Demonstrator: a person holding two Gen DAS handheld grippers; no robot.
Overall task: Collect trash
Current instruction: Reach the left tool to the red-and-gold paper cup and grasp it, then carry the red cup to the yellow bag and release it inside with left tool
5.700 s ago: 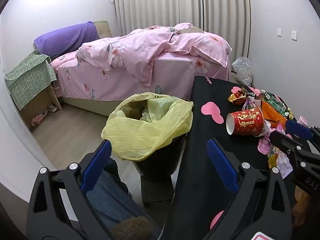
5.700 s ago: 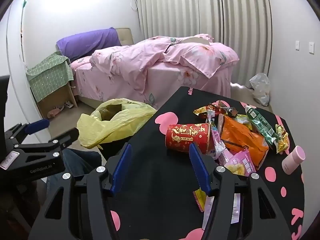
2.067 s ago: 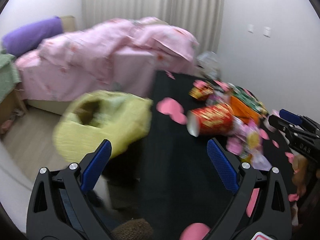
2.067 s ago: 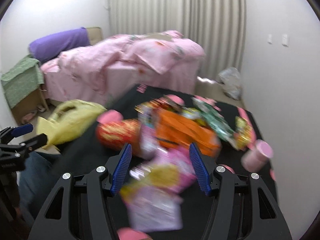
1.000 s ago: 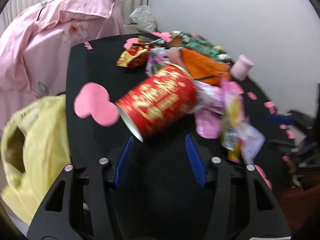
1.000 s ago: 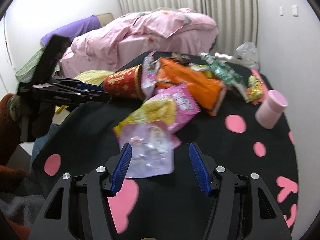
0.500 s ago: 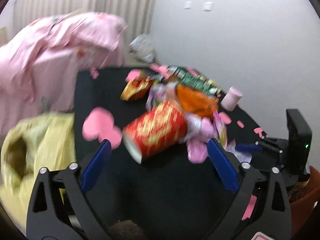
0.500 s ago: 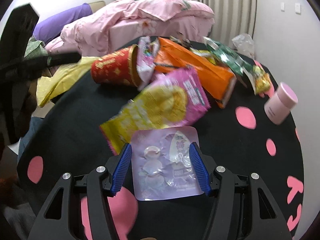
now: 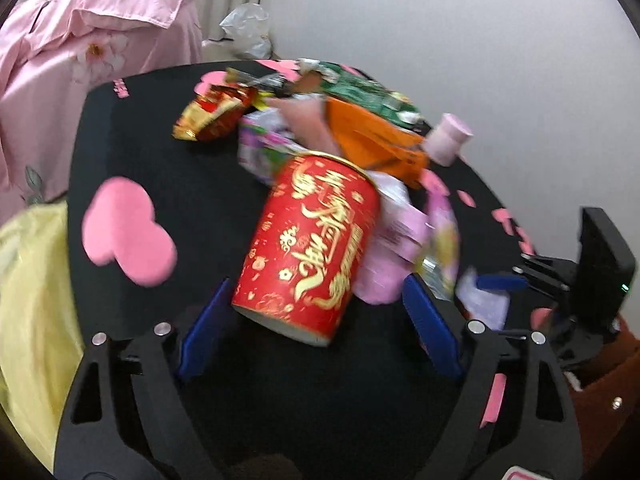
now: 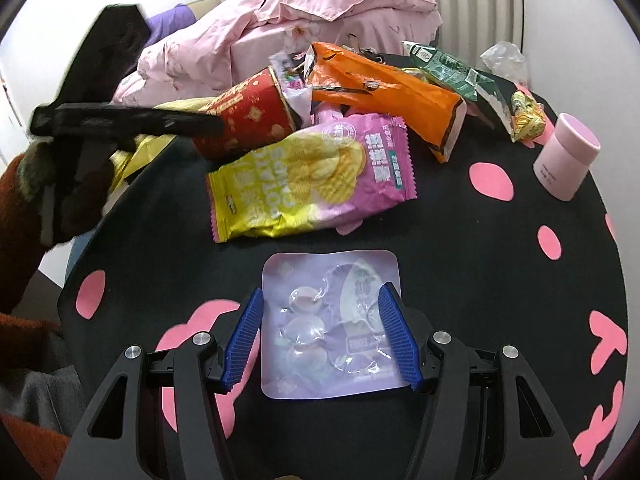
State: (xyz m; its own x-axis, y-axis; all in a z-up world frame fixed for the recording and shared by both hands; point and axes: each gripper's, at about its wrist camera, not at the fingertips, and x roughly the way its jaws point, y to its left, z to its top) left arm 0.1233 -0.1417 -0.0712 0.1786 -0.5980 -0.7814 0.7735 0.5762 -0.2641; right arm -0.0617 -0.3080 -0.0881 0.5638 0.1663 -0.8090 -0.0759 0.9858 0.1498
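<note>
Two grippers, both open: our left gripper [image 9: 316,320] straddles the tipped red cup [image 9: 310,246] to clamp it, contact unclear through blur; right gripper [image 10: 320,334] brackets the near purple pouch [image 10: 330,324], ungripped.

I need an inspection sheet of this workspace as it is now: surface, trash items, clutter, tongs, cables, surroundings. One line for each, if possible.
Surface: black table with pink shapes.
Job's things: red paper cup on its side; lilac flat packet; yellow-pink chip bag; orange bag; green wrapper; yellow bin bag beside the table.
Clutter: pink jar upright near the table edge.
Tongs: left tongs open, the cup's end between the pads; right tongs open, astride the lilac packet.
Cables: nothing seen.
Surroundings: bed with pink bedding, white wall, curtain.
</note>
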